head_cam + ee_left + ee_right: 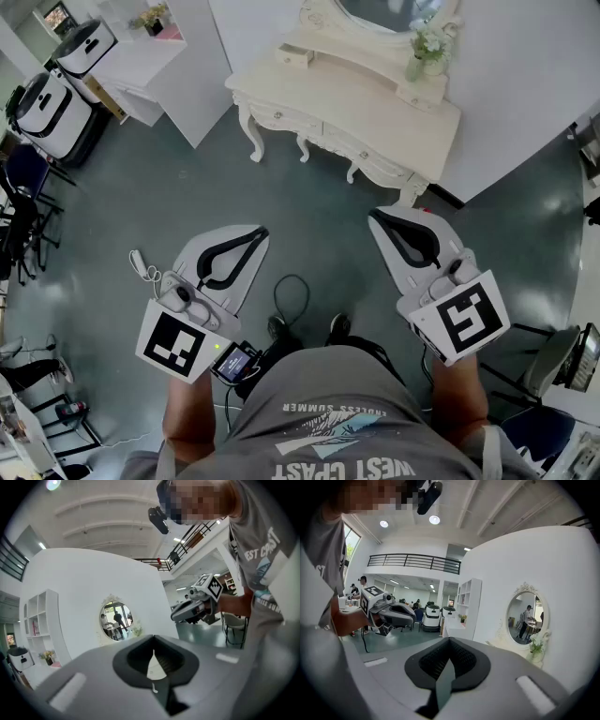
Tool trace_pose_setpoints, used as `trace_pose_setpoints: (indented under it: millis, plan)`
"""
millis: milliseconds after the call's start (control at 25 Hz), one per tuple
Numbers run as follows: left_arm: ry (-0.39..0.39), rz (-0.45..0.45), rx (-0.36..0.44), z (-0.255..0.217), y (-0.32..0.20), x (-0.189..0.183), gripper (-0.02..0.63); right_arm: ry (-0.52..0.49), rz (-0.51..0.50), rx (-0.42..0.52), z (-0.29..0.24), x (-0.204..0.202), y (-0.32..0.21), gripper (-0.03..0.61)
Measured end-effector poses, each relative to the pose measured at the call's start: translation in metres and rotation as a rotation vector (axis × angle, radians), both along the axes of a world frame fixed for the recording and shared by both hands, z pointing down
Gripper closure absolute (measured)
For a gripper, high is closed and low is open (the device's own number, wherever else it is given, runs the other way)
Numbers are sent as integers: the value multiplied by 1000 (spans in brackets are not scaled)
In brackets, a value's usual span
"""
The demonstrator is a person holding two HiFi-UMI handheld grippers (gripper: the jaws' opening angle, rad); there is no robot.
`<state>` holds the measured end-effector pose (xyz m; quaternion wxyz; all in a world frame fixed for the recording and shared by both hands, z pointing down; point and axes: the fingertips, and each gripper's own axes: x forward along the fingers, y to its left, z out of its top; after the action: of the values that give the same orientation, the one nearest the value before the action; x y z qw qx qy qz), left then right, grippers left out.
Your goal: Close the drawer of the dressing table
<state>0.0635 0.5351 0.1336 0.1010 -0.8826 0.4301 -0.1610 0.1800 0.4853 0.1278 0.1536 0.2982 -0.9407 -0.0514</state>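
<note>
While both grippers were held over the grey floor (187, 187), well apart from the table (356, 117), nothing was touched by either. The left gripper (259, 232) was seen with its jaws pressed together, nothing between them; the right gripper (376, 215) was likewise closed and empty. The table was set against the white wall ahead. Its small drawer (294, 54), on the upper shelf left of the mirror (380, 11), was seen pulled out. A vase of flowers (422, 52) was placed right of the mirror.
</note>
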Motion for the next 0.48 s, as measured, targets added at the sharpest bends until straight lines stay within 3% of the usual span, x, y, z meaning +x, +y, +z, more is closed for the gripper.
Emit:
trace_pose_setpoints:
  millis: [480]
  plan:
    - [-9,-33,-14,2,-10,23,611,-17,-19,5,1,22,-14,577]
